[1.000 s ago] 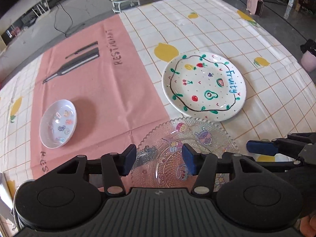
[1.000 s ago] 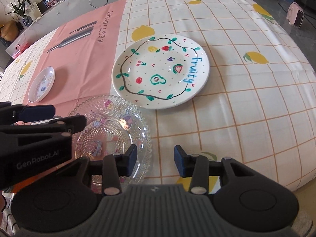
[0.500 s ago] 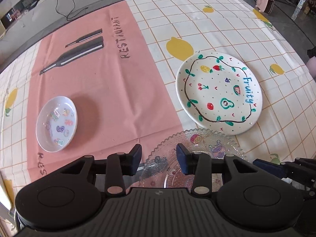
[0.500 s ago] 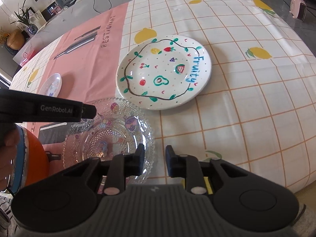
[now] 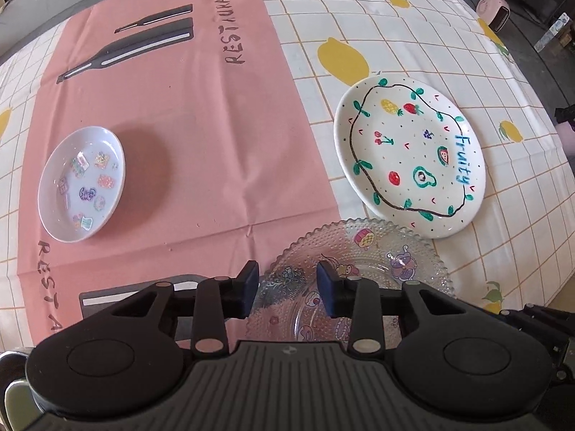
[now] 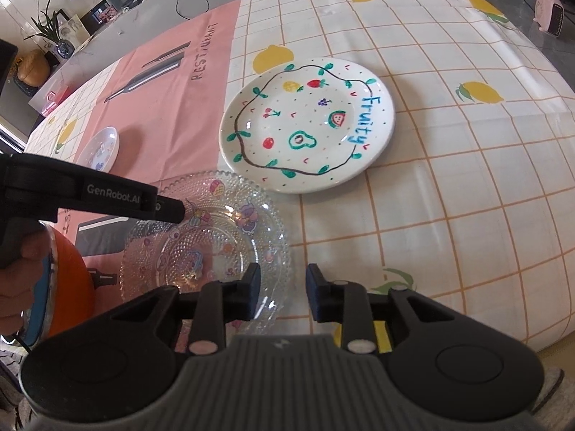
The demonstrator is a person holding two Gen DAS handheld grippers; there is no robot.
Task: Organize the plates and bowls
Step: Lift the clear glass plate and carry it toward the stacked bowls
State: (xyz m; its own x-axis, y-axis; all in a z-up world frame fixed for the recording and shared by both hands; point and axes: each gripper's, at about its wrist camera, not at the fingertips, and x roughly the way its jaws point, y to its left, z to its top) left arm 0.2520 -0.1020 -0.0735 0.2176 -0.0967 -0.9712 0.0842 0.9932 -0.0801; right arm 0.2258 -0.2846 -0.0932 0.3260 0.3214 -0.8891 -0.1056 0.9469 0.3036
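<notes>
Left wrist view. The left gripper (image 5: 287, 289) hangs above the near edge of the table, its jaws parted with nothing between them. Beneath its blue fingertips (image 5: 249, 289) lies the clear glass plate (image 5: 381, 262), beaded at the rim and printed with cartoon figures. Just beyond it, rims nearly meeting, sits the white "Fruity" plate (image 5: 409, 154) on the lemon-checked tablecloth (image 5: 413, 36). Well apart to the left, the small white dish (image 5: 82, 183) with stickers rests on the pink placemat (image 5: 201, 125), which is printed with cutlery and the word RESTAURANT.

Right wrist view. The right gripper (image 6: 281, 296) also stands apart and empty — its left finger over the glass plate's (image 6: 215, 240) near rim, its right finger over bare tablecloth (image 6: 467, 179). The left gripper (image 6: 169, 210) reaches in from the left above the glass plate; whether it touches cannot be told. The "Fruity" plate (image 6: 309, 125) lies farther off, the small dish (image 6: 100, 149) on the placemat (image 6: 169, 107) at far left — all three pieces lie separately, none stacked.
</notes>
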